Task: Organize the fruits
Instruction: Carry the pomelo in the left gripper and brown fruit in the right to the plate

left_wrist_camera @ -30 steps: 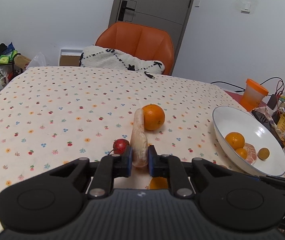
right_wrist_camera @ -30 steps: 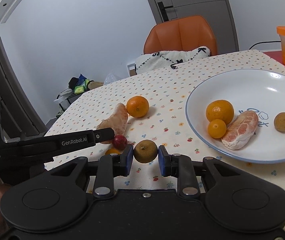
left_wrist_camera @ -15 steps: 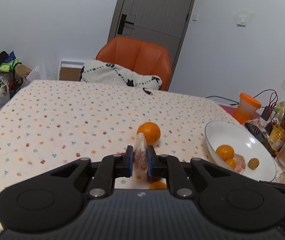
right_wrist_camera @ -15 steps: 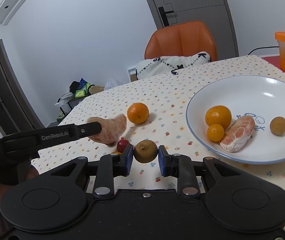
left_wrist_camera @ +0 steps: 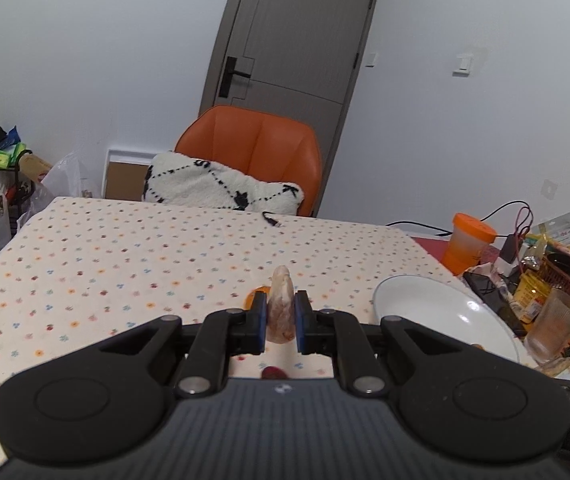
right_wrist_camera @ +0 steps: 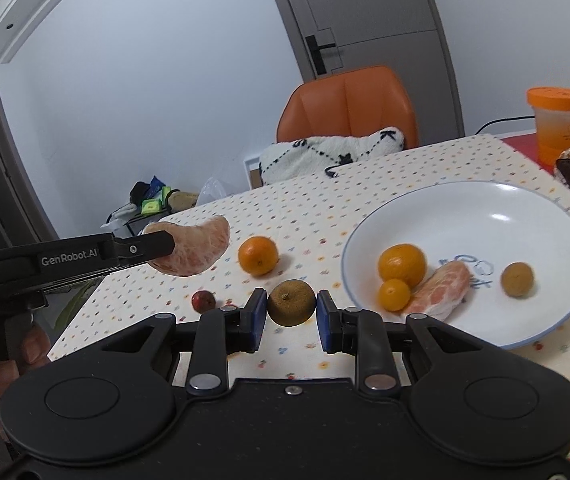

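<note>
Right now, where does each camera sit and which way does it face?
Left wrist: on the left gripper, facing the orange chair; its fingers clamp a pomelo segment.
Right wrist: on the right gripper, facing the plate; a brown fruit sits between its fingers.
Shared: chair, plate, segment.

Home dining room, tabletop under a flowered cloth, orange padded chair with fleece cushion, grey door, snack clutter
</note>
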